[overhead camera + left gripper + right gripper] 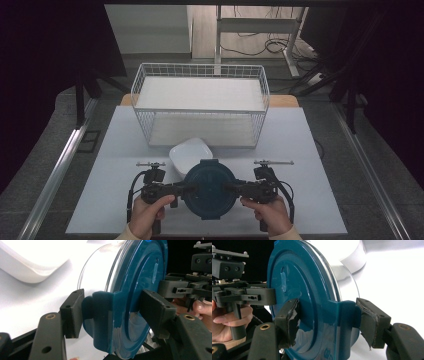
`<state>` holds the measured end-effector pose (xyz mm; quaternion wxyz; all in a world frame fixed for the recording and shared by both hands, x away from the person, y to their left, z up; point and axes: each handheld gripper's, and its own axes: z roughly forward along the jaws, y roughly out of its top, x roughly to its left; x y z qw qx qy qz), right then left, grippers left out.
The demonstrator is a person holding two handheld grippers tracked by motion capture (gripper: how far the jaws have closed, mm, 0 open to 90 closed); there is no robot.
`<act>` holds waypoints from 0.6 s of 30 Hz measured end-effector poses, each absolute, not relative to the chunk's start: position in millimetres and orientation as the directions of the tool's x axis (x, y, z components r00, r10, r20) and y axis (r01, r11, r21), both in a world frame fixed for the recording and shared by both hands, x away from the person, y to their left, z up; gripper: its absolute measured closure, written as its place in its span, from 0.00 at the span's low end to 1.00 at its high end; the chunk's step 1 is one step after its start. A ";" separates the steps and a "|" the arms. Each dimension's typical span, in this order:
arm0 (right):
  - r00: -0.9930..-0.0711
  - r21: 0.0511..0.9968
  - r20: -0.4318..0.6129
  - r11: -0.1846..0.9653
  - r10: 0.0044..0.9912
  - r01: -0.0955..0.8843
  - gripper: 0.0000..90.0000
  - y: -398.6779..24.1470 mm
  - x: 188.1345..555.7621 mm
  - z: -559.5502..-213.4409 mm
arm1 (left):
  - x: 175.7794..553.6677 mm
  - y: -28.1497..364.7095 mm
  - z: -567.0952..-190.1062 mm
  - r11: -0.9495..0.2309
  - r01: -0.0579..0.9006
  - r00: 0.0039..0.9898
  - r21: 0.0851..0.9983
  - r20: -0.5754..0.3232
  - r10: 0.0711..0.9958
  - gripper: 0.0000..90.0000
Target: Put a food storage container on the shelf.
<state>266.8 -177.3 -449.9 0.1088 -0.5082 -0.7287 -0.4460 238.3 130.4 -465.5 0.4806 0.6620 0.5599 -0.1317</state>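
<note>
A round clear container with a dark teal lid [209, 187] sits between both grippers near the table's front edge. My left gripper [176, 190] grips its left rim, one jaw on the lid top and the other on the teal side latch [100, 312]. My right gripper [242, 189] clamps the opposite rim the same way, over the other latch [344, 322]. In the left gripper view, the left gripper [115, 312] pinches lid [140, 277] and latch together. The right gripper [328, 320] does likewise on the lid [299, 277]. Whether the container touches the table I cannot tell.
A white squarish bowl [190, 151] lies just behind the container, close to its far edge. Farther back stands a white wire basket [200, 105] with a shelf inside. The table [300, 150] has free surface left and right of the hands.
</note>
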 end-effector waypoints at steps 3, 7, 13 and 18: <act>-0.461 0.541 0.609 0.087 0.645 0.836 0.41 -176.7 269.3 -446.3 | 241.1 130.9 -462.2 0.090 0.869 0.337 0.487 -0.715 0.613 0.42; -0.464 0.546 0.607 0.086 0.646 0.833 0.41 -176.0 272.3 -440.3 | 244.7 131.7 -454.7 0.089 0.864 0.345 0.496 -0.711 0.613 0.42; -0.472 0.560 0.602 0.081 0.644 0.824 0.41 -174.6 279.4 -424.7 | 251.8 132.9 -439.6 0.090 0.854 0.357 0.513 -0.703 0.615 0.42; -0.487 0.580 0.585 0.086 0.648 0.810 0.41 -173.0 284.2 -409.6 | 258.2 135.0 -425.4 0.088 0.845 0.374 0.528 -0.699 0.609 0.42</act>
